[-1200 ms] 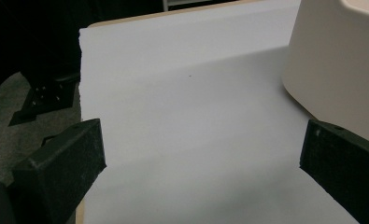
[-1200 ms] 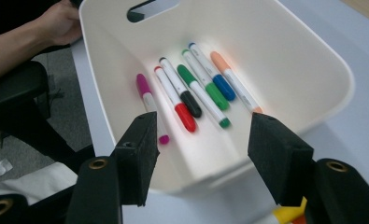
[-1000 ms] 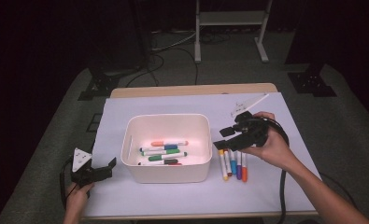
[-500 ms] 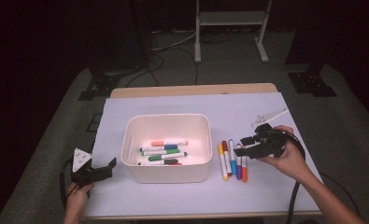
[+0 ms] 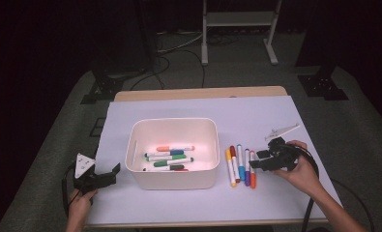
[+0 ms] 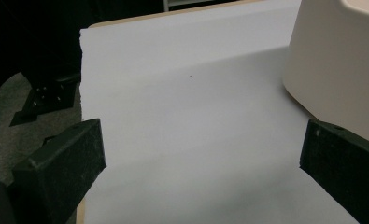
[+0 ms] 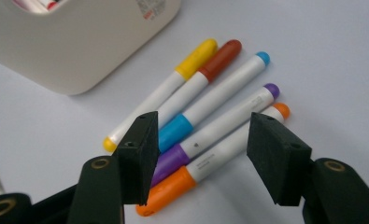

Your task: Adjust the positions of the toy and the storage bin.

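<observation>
Since a second ago, we are seeing the right gripper (image 5: 257, 160) coming down from beside the cream plastic bin (image 5: 172, 153) to the row of five markers (image 5: 240, 167) lying on the white table cover (image 5: 188, 108) just right of that bin. Its jaws are standing wide apart, having just narrowed a touch, and they are gripping nothing. In the right gripper view, the right gripper (image 7: 198, 156) is hovering over the orange marker (image 7: 210, 162) and the purple marker (image 7: 219, 130), which are lying between the jaws without being pinched. Beside them, running toward the bin, are lying the blue marker (image 7: 215, 100), the red marker (image 7: 198, 81) and the yellow marker (image 7: 166, 88). More markers are resting inside the bin. The left gripper (image 5: 101, 176) is staying put just left of the bin, its jaws spread wide and empty; in the left gripper view the bin wall (image 6: 341, 65) is standing near one jaw.
</observation>
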A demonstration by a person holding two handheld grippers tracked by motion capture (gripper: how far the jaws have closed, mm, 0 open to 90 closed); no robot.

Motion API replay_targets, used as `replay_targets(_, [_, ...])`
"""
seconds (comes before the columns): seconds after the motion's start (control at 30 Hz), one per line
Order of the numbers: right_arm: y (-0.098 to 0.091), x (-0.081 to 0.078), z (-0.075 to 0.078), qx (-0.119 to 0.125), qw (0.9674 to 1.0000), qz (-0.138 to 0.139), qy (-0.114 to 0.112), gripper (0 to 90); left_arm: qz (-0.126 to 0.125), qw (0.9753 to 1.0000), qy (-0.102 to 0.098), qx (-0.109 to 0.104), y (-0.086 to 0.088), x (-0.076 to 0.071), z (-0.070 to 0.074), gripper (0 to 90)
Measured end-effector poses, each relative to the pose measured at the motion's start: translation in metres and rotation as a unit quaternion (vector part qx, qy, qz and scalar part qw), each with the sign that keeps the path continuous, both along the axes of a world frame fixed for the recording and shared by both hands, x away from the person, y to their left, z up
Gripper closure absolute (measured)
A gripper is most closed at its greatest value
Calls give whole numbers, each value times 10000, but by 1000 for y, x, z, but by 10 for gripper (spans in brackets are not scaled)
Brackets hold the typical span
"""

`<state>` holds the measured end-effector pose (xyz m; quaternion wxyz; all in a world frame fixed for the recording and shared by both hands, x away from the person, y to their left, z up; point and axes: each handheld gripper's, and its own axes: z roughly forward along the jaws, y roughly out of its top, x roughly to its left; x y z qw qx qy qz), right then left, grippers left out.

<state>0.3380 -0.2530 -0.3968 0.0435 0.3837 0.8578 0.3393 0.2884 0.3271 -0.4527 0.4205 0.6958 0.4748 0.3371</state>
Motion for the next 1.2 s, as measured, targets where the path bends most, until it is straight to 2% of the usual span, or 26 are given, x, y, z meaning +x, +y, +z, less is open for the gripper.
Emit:
replay_targets(0.27, [-2,-1,-21,-138,9997,-203,-61,439,2,10000,2,3,0,0,0,0])
replay_targets(0.6, [-2,2,-35,-195,9989,-424,-44,461,-4,10000,0,-3,0,0,0,0])
replay_targets(0.83, [-2,3,-38,-243,9983,-516,-82,475,-3,10000,2,-3,0,0,0,0])
replay_targets(0.93, [-3,1,-38,-384,9976,-553,-129,481,-5,10000,0,-9,0,0,0,0])
replay_targets(1.07, [-10,-3,-40,-545,9962,-651,-188,500,-9,10000,1,-3,0,0,0,0])
replay_targets(1.17, [-16,-6,-44,-614,9950,-776,-163,528,-8,10000,7,3,0,0,0,0])
replay_targets(1.2, [-19,-7,-45,-570,9950,-796,-201,541,-6,10000,10,11,0,0,0,0])
